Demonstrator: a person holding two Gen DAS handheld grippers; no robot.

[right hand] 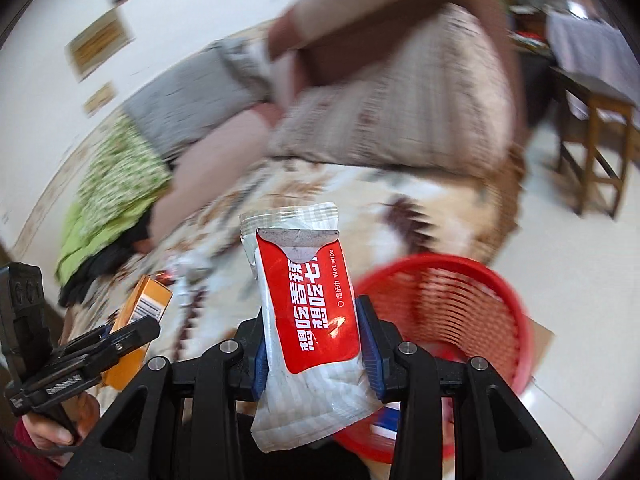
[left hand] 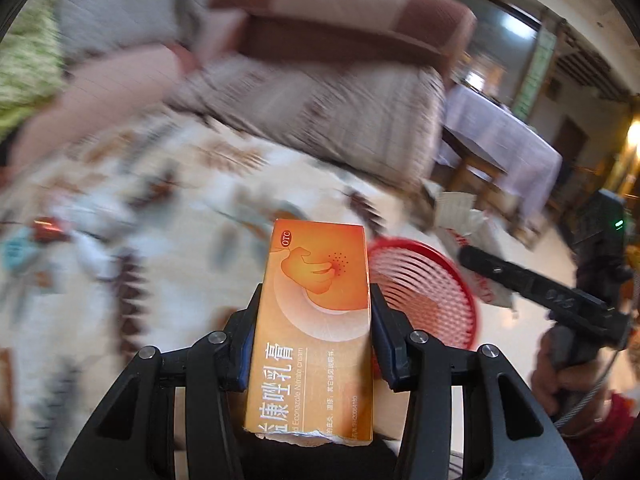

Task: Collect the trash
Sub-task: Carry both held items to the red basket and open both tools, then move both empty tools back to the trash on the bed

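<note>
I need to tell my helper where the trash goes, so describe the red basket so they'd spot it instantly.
Find the bed with the patterned blanket. On the pale floor at its edge stands the red basket, round, with slatted plastic sides. It is the only red container there, to the right of the wet wipe packet in the right gripper.

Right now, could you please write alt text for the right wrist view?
The right claw grips a red and white wet wipe packet upright, with a red basket just beyond on the right. At left, the left claw holds an orange box above a blurred patterned bedspread.
</note>
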